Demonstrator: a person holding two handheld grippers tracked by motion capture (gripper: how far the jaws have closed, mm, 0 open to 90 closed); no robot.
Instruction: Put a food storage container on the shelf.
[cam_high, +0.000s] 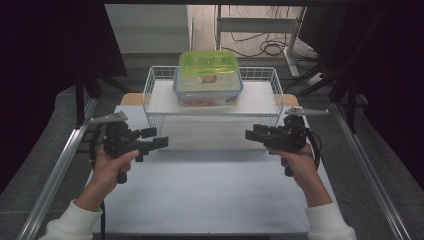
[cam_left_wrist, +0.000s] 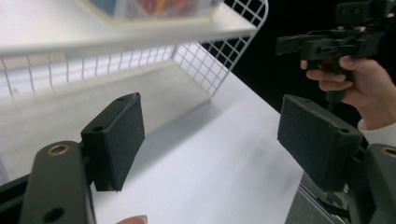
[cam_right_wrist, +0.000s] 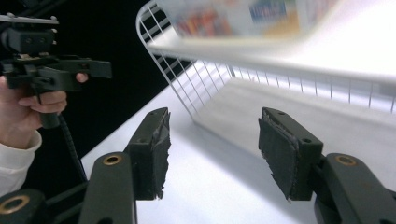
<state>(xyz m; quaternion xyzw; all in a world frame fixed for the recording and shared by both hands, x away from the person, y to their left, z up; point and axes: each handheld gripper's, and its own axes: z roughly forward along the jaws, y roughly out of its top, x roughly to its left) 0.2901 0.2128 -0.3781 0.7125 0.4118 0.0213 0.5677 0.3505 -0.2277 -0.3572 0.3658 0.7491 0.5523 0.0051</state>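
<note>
While we hold the left gripper (cam_high: 161, 138) and right gripper (cam_high: 252, 133) above the white bench (cam_high: 210, 190), both have their jaws spread with nothing between them; the lidded container (cam_high: 208, 82) sits in the wire basket (cam_high: 150, 85) beyond them.

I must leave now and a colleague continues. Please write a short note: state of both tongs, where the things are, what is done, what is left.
Left tongs: open, empty, over the white table, pointing inward.
Right tongs: open, empty, facing the left ones.
Clear food box with the green-lidded box stacked on it sits on the white wire basket, beyond both tongs.
Done: nothing gripped yet.
Left: probably reach in and take the boxes.
</note>
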